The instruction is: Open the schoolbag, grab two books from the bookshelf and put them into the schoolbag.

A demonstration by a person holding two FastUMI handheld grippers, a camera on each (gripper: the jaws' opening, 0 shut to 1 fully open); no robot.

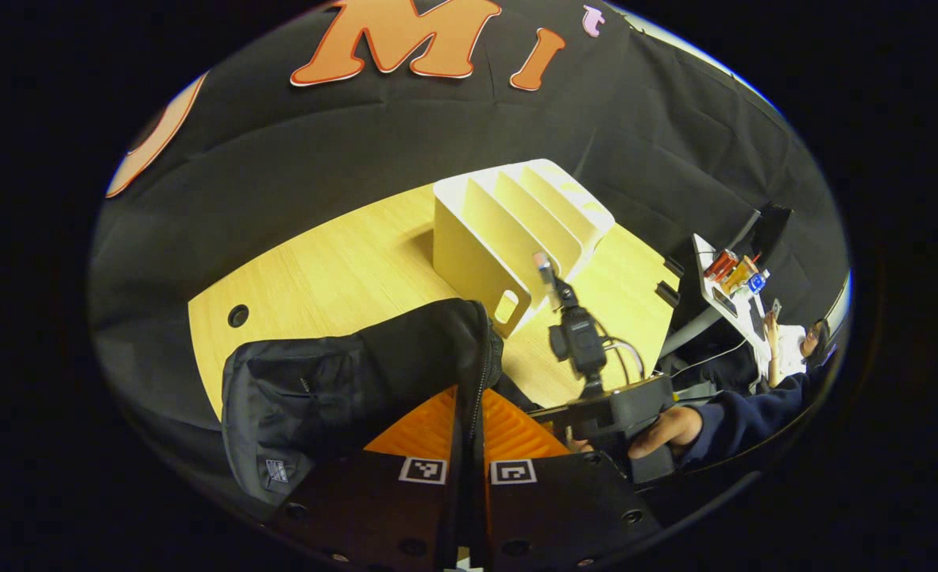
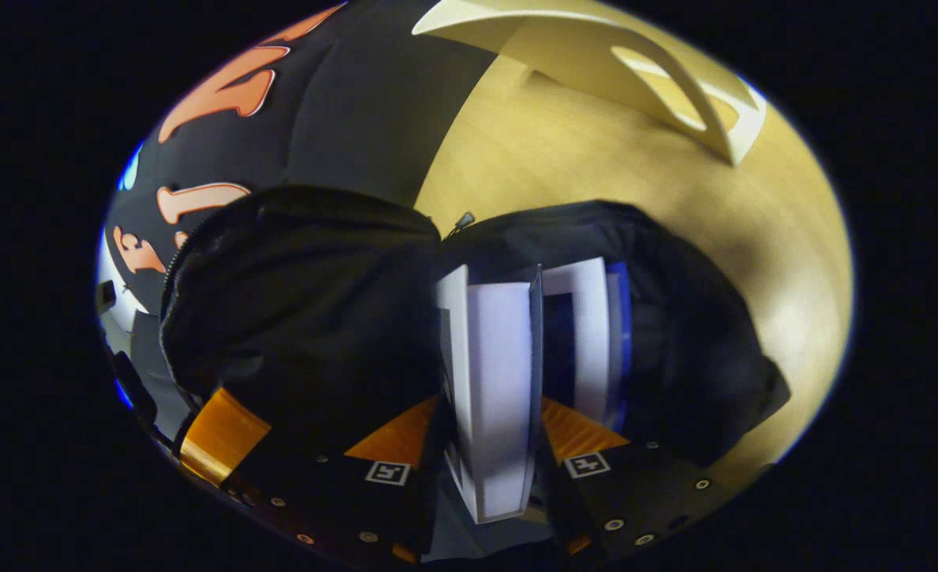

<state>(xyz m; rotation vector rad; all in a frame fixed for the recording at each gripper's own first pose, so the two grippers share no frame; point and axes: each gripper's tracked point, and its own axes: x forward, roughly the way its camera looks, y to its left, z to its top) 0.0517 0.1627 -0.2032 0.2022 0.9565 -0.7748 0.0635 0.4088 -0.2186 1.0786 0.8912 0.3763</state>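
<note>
Bag (image 2: pixel 310 302) lies on the table (image 2: pixel 564 151), mouth open toward the right gripper view. Second book (image 2: pixel 588 334) stands inside the opening, blue edge at its 3 o'clock side, bag fabric close around it. First book (image 2: pixel 496 389) stands upright just at 9 o'clock of the second, fore-edge toward the camera.

Right gripper (image 2: pixel 491 461): jaws set a book's thickness apart, one finger on each face of the first book, pressing on it. Bag flap bulges at 9 o'clock of that book; little free room there. A zipper pull (image 2: pixel 462 219) shows at the seam, 12 o'clock of the books.

Left gripper (image 1: pixel 467 421): jaws nearly closed, pinching the bag's zipper edge (image 1: pixel 478 373), which runs upright between the fingers. Bag body slumps off to 9 o'clock.

Shelf (image 1: pixel 516 230) stands at 1 o'clock of the bag, its slots bare, near the table's far edge. Open tabletop spreads at 10 to 11 o'clock of the bag; a round hole (image 1: pixel 238 315) sits near the edge at 9 o'clock. A sleeved hand (image 1: pixel 667 429) holds the other gripper at 3 o'clock, beside the bag.
</note>
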